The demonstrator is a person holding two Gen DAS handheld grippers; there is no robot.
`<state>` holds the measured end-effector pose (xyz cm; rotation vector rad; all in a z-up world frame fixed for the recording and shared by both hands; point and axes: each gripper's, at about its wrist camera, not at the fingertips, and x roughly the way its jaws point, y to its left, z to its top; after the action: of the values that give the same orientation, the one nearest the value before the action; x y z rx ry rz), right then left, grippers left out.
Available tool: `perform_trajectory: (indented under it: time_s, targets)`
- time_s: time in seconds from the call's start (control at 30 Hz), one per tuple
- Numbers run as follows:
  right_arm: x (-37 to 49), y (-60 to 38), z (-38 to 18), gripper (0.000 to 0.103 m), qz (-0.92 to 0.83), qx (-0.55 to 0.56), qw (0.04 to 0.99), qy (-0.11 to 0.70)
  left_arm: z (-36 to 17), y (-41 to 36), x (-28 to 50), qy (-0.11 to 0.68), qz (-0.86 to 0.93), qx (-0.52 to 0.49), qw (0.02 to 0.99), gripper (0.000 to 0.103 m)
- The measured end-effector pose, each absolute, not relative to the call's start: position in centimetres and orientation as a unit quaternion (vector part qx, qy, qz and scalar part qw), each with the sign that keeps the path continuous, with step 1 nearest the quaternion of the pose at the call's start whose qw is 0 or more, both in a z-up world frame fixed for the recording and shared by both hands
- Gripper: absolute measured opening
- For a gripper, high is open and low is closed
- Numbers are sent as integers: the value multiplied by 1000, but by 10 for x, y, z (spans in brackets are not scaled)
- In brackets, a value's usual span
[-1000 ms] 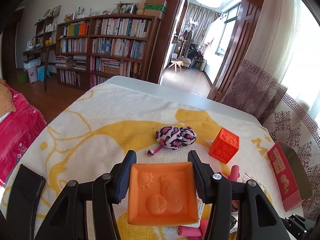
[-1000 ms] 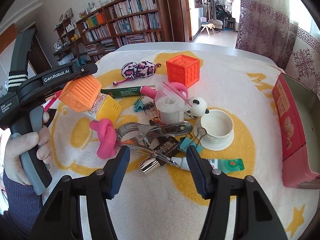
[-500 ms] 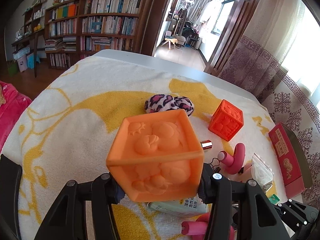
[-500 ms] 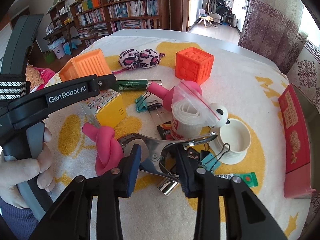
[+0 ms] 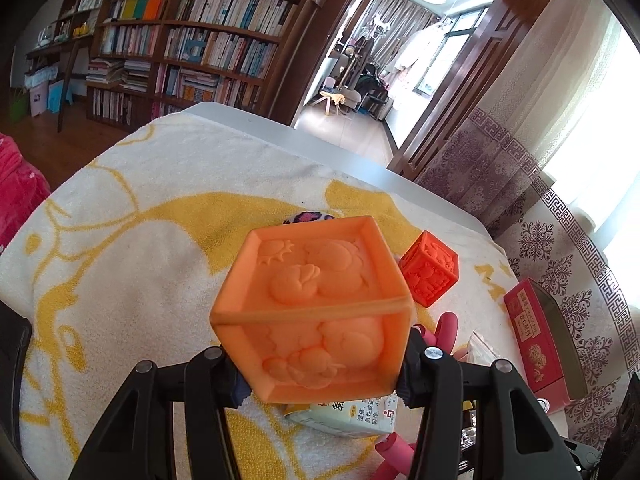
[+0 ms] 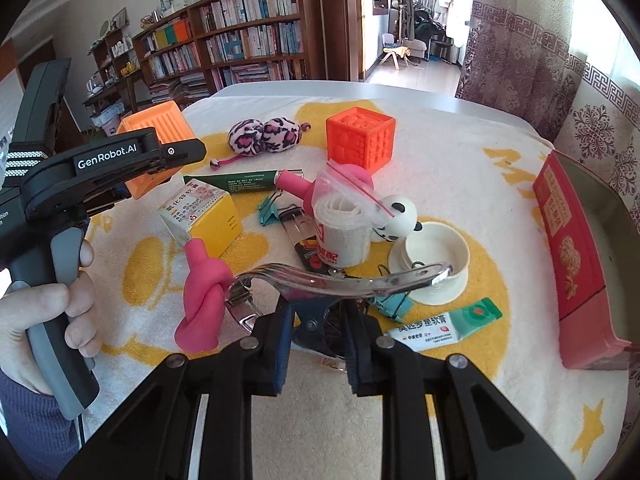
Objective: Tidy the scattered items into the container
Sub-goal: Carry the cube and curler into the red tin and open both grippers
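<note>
Clamping the metal clip [image 6: 340,280] tight in my right jaws, left jaws gripping the orange block [image 5: 316,312] — the red container [image 6: 576,264] lies far right, nearer my right hand.

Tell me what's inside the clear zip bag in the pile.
The zip bag holds a white roll with red printing, standing on end. Its lower side is hidden behind the metal clamp, so anything else inside is unseen.

Behind the table we see a tall wooden bookshelf [image 5: 192,52], patterned purple-grey curtains [image 5: 532,184], and an open doorway [image 5: 380,64].
</note>
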<state>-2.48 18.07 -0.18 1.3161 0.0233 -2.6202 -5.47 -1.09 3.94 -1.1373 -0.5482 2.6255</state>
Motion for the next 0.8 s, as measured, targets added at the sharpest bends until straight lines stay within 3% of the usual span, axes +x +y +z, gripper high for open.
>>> perform_trajectory:
  time_s: [0.33,0.8]
  targets:
    - [-7,232,29,25,-915,399,55,-25,41,-12,-55,-195,894,-386,119,55]
    - [-5,405,45,25,-916,368,-99,-125,64,38,-36,-144,902,-372,166,55]
